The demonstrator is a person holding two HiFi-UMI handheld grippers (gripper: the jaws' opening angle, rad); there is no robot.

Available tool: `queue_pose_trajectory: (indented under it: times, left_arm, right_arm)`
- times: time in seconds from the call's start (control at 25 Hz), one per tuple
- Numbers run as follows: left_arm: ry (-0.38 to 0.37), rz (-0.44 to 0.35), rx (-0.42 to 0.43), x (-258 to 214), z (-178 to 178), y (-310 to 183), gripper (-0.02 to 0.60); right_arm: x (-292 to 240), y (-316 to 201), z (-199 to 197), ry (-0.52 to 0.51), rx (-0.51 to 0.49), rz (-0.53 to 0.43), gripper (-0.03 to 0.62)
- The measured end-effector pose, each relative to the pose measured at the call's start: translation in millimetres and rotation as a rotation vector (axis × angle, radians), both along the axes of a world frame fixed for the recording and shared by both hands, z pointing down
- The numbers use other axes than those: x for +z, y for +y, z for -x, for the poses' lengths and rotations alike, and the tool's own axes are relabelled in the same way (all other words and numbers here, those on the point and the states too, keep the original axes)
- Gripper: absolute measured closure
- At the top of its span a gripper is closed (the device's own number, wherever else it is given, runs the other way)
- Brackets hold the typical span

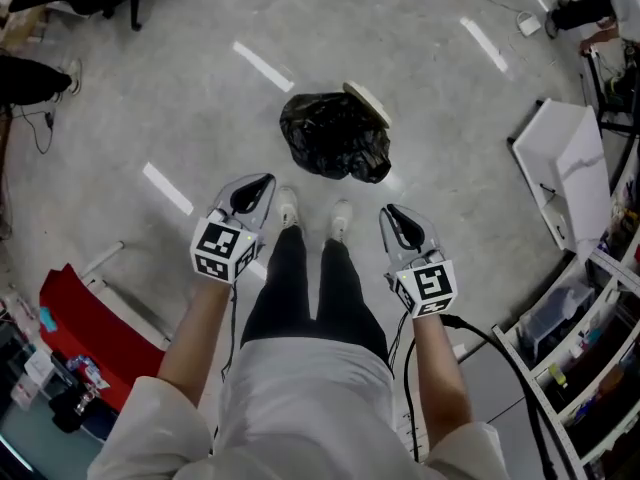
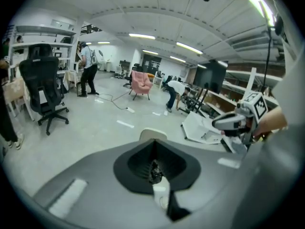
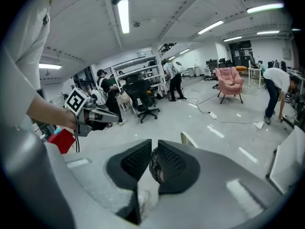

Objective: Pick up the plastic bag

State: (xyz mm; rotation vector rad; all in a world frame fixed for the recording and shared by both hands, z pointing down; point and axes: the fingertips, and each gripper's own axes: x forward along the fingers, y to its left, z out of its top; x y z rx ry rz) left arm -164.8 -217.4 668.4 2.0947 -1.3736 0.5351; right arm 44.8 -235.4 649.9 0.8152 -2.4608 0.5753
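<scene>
Reach comes first: the black plastic bag [image 1: 335, 136] lies crumpled on the floor [image 1: 180, 88] just ahead of the person's shoes [image 1: 288, 209]. Both tools hang well above it, and neither touches it. A pale disc [image 1: 368, 102] sits at its far edge. The left gripper [image 1: 266, 179] has its jaws pressed together on nothing. The right gripper [image 1: 388, 211] is the same, with only a hairline slit between its pads. Each gripper view shows the bag far off through that slit. To do this step well, I would part at least 1 pair of jaws before descending and bend low. Aim for a raised fold or bunched part of the bag rather than a flat side, since thin film probably slips. Pinch several layers, close firmly, then lift straight up, clear of the disc.
</scene>
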Motion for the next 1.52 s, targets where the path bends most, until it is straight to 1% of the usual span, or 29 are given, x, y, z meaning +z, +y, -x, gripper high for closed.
queue_pose_trajectory:
  times: [0.12, 0.2, 0.48, 0.56, 0.64, 0.8, 0.88, 1.0, 1.08, 1.16, 1.24, 1.28, 1.36, 1.4, 1.44, 1.48, 1.52]
  left_arm:
    - [0.008, 0.045, 0.013, 41, 4, -9, 0.575]
    - [0.015, 0.087, 0.024, 70, 6, -13, 0.547]
    - [0.006, 0.202, 0.036, 173, 15, -37, 0.518]
    - [0.004, 0.251, 0.022, 206, 21, -43, 0.494]
    - [0.009, 0.297, 0.001, 238, 27, -51, 0.430]
    - [0.049, 0.391, -0.040, 290, 39, -55, 0.367]
    - [0.063, 0.429, -0.061, 314, 45, -56, 0.360]
    - [0.067, 0.469, -0.108, 345, 54, -56, 0.326]
    - [0.107, 0.483, -0.148, 359, 56, -57, 0.316]
    - [0.191, 0.492, -0.179, 367, 53, -59, 0.297]
    - [0.273, 0.505, -0.183, 375, 45, -61, 0.275]
    - [0.307, 0.512, -0.178, 380, 41, -62, 0.273]
    - [0.365, 0.523, -0.166, 393, 33, -65, 0.276]
    - [0.385, 0.524, -0.164, 398, 30, -67, 0.287]
    - [0.393, 0.522, -0.166, 404, 29, -69, 0.312]
    - [0.389, 0.518, -0.169, 409, 30, -72, 0.336]
    - [0.374, 0.515, -0.172, 413, 32, -74, 0.366]
  right_arm:
    - [39, -9, 1, 0.018, 0.020, 0.029, 0.548]
    - [65, -13, 0, 0.031, 0.040, 0.054, 0.537]
    - [156, -33, 0, 0.068, 0.089, 0.114, 0.509]
    - [181, -40, -2, 0.087, 0.098, 0.119, 0.499]
    - [206, -49, -5, 0.112, 0.102, 0.110, 0.482]
    - [255, -58, -16, 0.162, 0.128, 0.115, 0.439]
    - [279, -61, -19, 0.178, 0.140, 0.118, 0.433]
    - [309, -67, -25, 0.207, 0.161, 0.113, 0.425]
    - [327, -72, -33, 0.238, 0.188, 0.113, 0.413]
    - [346, -75, -41, 0.269, 0.211, 0.132, 0.382]
    - [367, -74, -45, 0.281, 0.218, 0.177, 0.351]
    - [377, -73, -46, 0.284, 0.216, 0.201, 0.341]
    - [397, -70, -45, 0.289, 0.211, 0.246, 0.338]
    - [407, -69, -44, 0.290, 0.207, 0.267, 0.338]
    - [415, -67, -43, 0.290, 0.204, 0.287, 0.338]
    - [421, -66, -42, 0.290, 0.200, 0.302, 0.340]
    - [426, -66, -41, 0.290, 0.197, 0.312, 0.358]
